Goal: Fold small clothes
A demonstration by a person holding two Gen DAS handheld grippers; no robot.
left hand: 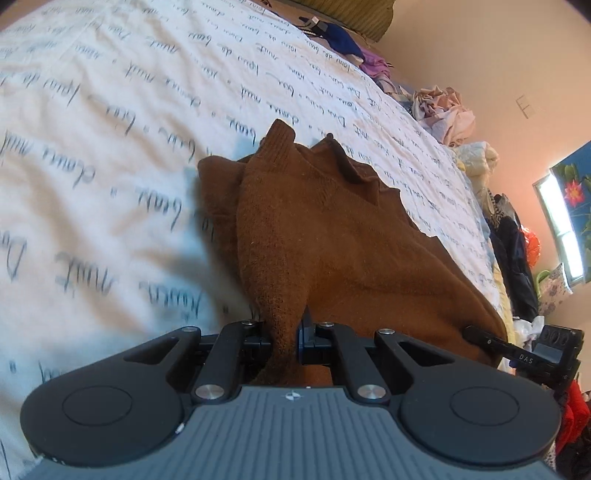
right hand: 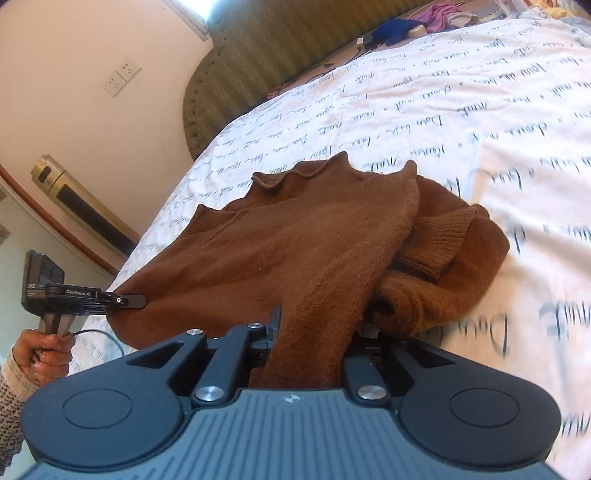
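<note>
Both grippers, left [left hand: 285, 343] and right [right hand: 312, 343], are clenched on the near hem of a brown knitted sweater [left hand: 332, 240]. From the jaws it stretches away across a white script-printed bedsheet [left hand: 110, 147], its frilled collar at the far end, so folding likely carries the hem forward.

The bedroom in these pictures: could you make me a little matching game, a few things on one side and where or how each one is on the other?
Things:
1. brown sweater
2. blue garment
3. wall socket
4. left gripper

States:
A. by the headboard
B. on the wall
C. shut on knit fabric
D. spread on the lettered bedspread

Pairs: 1-D, 2-A, 3-B, 4-C
</note>
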